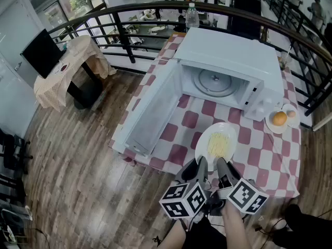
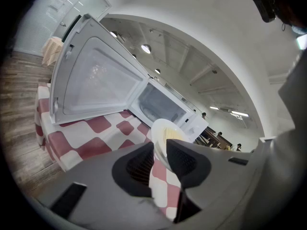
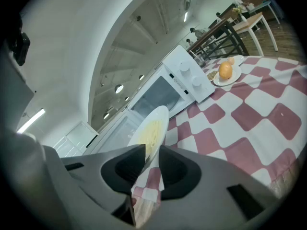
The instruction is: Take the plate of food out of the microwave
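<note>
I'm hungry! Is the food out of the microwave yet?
Done: the plate of noodles is out, in front of the microwave, whose glass tray is bare. In hand: the left gripper and right gripper both clamp its near rim. Left: letting go, once it sits on the table; I can't tell if it does. The door stands open.

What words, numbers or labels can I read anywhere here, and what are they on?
No text can be read anywhere in these views.
microwave, panel by its knobs: any marks are too small to read.
water bottle, label: too small to read.
Cubes on the left gripper and right gripper: black-and-white square patterns, no letters.
plate: plain white, no print.
</note>
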Demonstrator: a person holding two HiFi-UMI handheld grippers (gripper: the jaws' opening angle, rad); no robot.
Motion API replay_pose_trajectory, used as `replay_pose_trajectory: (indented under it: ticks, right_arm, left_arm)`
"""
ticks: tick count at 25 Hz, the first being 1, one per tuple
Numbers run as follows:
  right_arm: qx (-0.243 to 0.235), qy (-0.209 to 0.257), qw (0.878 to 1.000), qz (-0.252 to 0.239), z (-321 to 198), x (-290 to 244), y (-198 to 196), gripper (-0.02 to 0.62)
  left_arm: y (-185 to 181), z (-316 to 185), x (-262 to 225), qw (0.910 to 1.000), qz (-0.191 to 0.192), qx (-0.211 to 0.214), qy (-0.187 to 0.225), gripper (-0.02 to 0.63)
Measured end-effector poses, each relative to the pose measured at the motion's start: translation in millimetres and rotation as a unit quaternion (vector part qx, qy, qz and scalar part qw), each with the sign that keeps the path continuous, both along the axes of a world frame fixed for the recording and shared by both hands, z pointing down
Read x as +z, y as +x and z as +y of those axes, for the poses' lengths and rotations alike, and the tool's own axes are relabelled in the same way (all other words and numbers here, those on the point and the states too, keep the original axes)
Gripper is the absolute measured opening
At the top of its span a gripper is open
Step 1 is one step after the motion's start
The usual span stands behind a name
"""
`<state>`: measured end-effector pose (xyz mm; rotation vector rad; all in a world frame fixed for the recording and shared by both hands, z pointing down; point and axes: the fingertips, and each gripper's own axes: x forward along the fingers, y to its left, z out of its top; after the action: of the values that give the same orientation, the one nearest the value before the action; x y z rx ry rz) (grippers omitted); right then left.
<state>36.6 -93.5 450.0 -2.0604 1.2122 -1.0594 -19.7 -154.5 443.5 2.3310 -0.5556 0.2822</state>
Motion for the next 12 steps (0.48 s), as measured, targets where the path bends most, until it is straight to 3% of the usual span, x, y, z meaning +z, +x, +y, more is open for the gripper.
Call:
replay_pose_trajectory:
  ticks: [12]
  right_arm:
    - [0.004, -0.001, 1.000, -0.001, -13, 3, 19, 0.095]
  left_arm:
    - [19, -13, 3, 1.0000, 0.001, 0.003, -0.003, 0.112]
